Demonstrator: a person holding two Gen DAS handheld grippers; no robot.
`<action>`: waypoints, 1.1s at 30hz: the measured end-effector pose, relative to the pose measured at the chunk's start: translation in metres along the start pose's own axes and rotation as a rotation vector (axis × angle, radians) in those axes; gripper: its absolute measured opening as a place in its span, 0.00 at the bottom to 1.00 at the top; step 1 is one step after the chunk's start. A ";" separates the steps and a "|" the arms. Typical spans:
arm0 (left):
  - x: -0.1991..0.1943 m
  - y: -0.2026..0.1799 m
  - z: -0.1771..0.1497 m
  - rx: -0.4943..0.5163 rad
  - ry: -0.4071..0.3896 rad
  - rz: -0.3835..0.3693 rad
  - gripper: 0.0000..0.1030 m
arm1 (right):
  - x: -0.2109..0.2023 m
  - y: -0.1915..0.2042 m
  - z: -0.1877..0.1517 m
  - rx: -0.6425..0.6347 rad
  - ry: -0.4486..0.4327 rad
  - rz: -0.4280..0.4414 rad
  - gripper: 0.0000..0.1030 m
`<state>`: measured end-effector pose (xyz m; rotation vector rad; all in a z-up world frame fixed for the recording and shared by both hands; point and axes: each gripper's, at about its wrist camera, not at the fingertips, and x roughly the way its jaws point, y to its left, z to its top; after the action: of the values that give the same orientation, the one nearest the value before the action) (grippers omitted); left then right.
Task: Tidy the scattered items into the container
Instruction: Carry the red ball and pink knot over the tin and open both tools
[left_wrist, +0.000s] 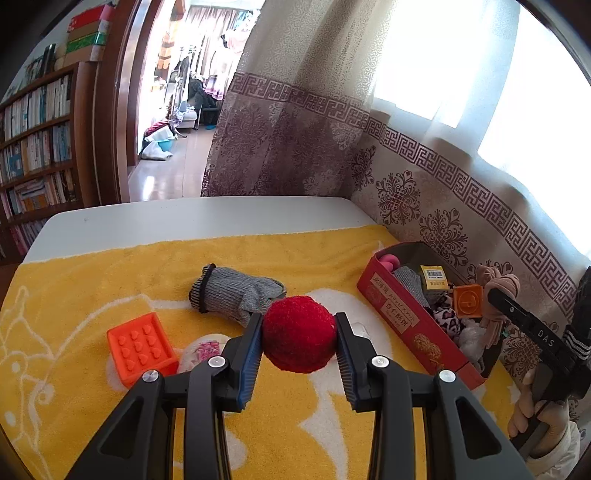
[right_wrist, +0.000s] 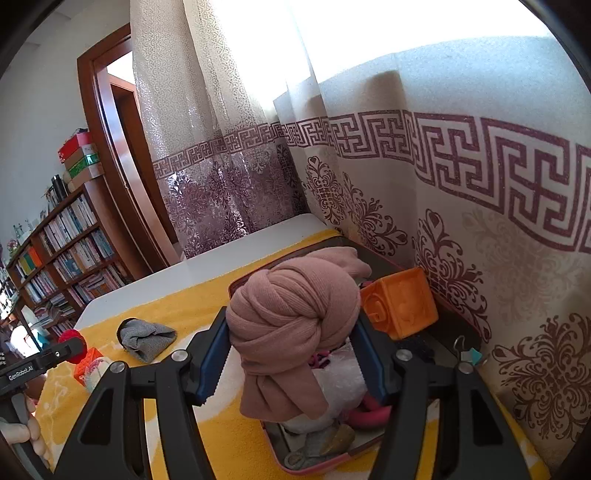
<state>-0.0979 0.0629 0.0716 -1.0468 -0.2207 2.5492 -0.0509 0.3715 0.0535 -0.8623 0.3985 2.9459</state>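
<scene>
L jaws clamp red pom-pom (left_wrist: 298, 334) | R jaws grip pink cloth bundle (right_wrist: 291, 317) over red box (left_wrist: 399, 314)

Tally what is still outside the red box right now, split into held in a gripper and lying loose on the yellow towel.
Held: 2 – fuzzy red pompom ball, knotted pink knit cloth
Loose: 3 – grey knit sock, orange rubber block with hearts, round pink-and-white pad
Total: 5

I am clamping my left gripper (left_wrist: 299, 334) on the red pompom (left_wrist: 298, 328) and my right gripper (right_wrist: 293, 347) on the knotted pink cloth (right_wrist: 291, 317), both tilting downward
</scene>
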 end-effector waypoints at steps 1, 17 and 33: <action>0.002 -0.005 0.001 0.008 0.003 -0.007 0.38 | 0.003 -0.001 0.000 -0.006 0.003 -0.006 0.64; 0.043 -0.069 0.005 0.099 0.069 -0.069 0.38 | 0.003 -0.033 -0.009 0.068 -0.025 -0.037 0.72; 0.111 -0.147 0.043 0.157 0.078 -0.159 0.38 | -0.006 -0.029 -0.010 0.019 -0.092 -0.114 0.72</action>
<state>-0.1587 0.2418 0.0721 -1.0233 -0.0776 2.3370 -0.0374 0.3968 0.0415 -0.7191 0.3596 2.8588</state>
